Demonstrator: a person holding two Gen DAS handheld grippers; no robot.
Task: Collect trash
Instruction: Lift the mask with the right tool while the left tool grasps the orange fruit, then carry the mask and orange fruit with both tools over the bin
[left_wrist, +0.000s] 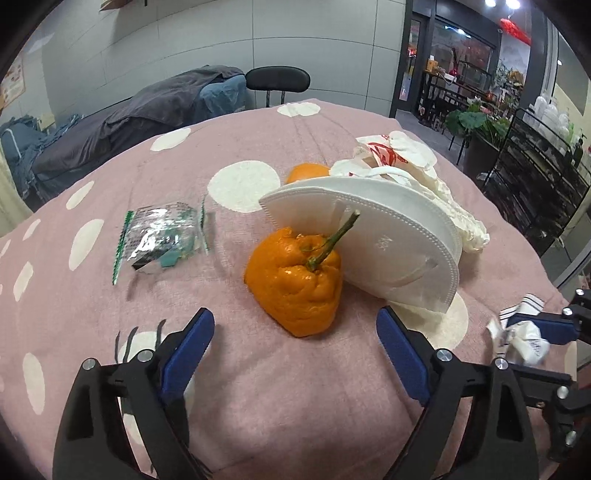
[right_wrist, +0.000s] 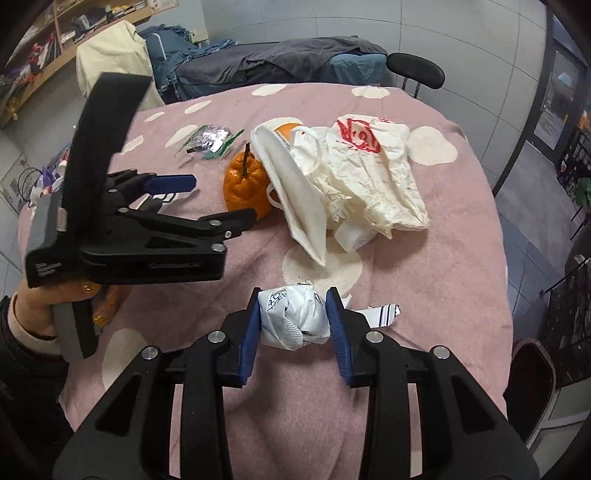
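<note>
Trash lay spread over the pink spotted cloth (left_wrist: 258, 406) in front of you: an orange peel (left_wrist: 295, 284) with its green stem, near the middle, and a white face mask (left_wrist: 388, 236) that leaned against the peel's right side and touched it. Behind the mask sat a crumpled white plastic bag (right_wrist: 373, 177) with red print, and a second orange piece (left_wrist: 306, 172) showed just past the mask's far edge. A clear wrapper (left_wrist: 162, 236) with green edging lay apart to the left of the peel. Nothing stood between your left tongs and the peel; the mask crowded it from the right.

Beyond the cloth there was a black chair (left_wrist: 277, 79) and a grey blanket (left_wrist: 147, 107) heaped on furniture.

Your right camera alone showed the bag's full spread, a small white scrap tucked beneath it, and your hand (right_wrist: 40, 306) on the left tool's grip. Your left camera alone showed the shop front and plants to the right.

Your left gripper (left_wrist: 295, 336) stood wide apart with nothing in it, its blue pads (left_wrist: 188, 354) on either side of the peel's near end, not touching. Your right gripper (right_wrist: 293, 319) was clamped on a crumpled white paper ball (right_wrist: 291, 317), both pads pressed against it, near the cloth's front edge.
</note>
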